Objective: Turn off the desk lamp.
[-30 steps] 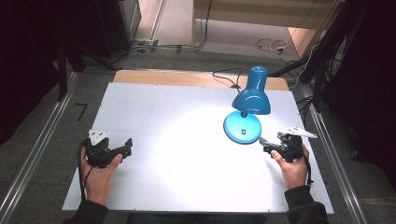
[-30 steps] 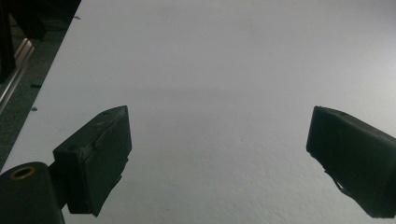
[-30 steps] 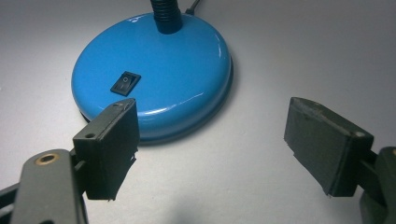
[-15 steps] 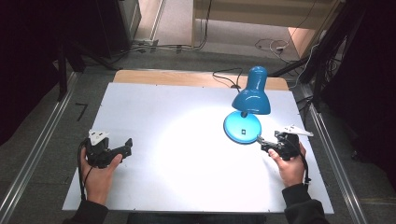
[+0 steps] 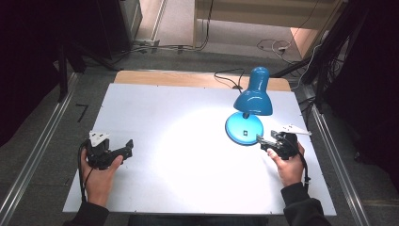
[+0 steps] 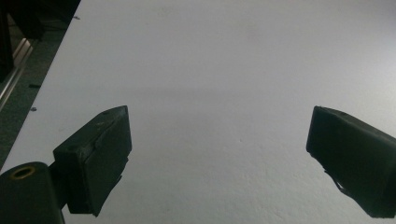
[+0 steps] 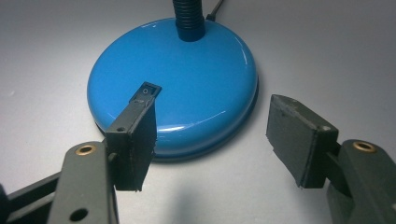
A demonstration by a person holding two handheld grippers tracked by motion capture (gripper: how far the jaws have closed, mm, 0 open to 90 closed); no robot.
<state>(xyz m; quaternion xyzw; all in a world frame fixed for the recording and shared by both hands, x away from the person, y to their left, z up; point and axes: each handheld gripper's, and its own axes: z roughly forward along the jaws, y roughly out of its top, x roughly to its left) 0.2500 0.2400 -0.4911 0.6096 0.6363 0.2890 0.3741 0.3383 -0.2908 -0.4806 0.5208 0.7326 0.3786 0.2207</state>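
Right now, blue desk lamp (image 5: 250, 101) standing near the right edge of the white table (image 5: 188, 188), toward the far side, lit and throwing a bright pool across the table middle. Round base (image 7: 173, 79) flat on the surface, black gooseneck (image 7: 189, 18) rising from its far part, cord running off the far edge. Black rocker switch (image 7: 145, 92) set into the base top, on the near side, likely so a hand or jaw can reach it from the front.

Right gripper (image 5: 275, 142) held just beside the base's near-right rim, jaws spread wide, nothing between them; left jaw tip lined up in front of the switch, apparently aimed to press it. Contact with switch hard to tell.

Left gripper (image 5: 110, 153) parked near the left edge, well apart from the lamp, jaws also wide apart over bare table, gripping nothing, probably idle and kept out of the way.
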